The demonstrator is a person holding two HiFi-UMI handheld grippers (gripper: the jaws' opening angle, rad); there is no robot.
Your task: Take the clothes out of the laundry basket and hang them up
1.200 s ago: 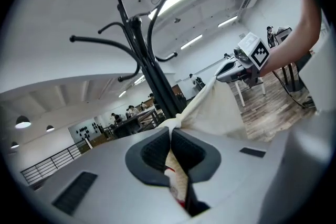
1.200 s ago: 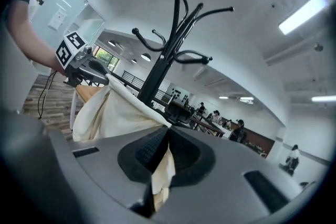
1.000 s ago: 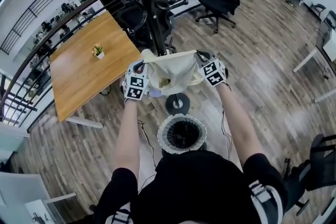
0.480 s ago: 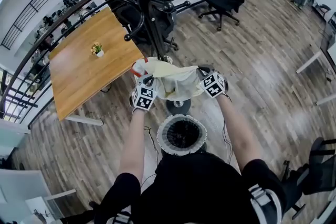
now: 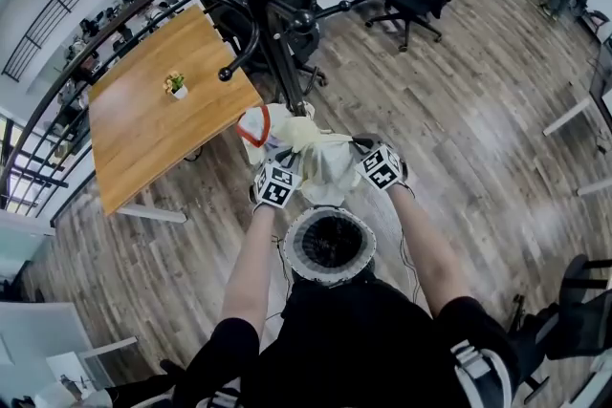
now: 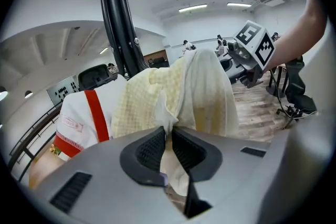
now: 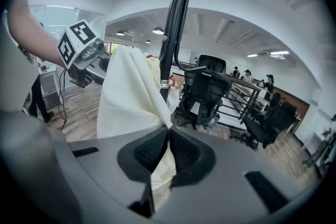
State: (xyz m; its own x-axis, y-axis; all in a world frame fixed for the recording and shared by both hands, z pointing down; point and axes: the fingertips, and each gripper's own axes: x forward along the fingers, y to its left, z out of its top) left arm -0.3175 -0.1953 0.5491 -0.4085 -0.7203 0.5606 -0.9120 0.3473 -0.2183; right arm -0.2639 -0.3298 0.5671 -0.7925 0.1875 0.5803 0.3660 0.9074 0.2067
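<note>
1. The fingers (image 6: 149, 150) of the left gripper (image 6: 169, 132) are pressed together on a thin fold of the pale yellow garment (image 6: 202, 89). The fingers (image 7: 149, 153) of the right gripper (image 7: 168, 134) pinch another fold of it in the same way.
2. The garment hangs bunched between the two pairs of fingers and a little ahead of them. The laundry basket (image 5: 295, 239) stands below and behind the fingertips, close to the person.
3. The coat stand (image 7: 173, 23) rises just beyond the fingers.
4. A white cloth with a red strap (image 6: 73, 118) lies left of the left fingers. I cannot tell if it belongs to the same garment.
5. I judge the garment light, soft and limp, so it sags between the grips and a thin fold may slip out. It seems better to take it near the upper edge, with more cloth between the pads.
</note>
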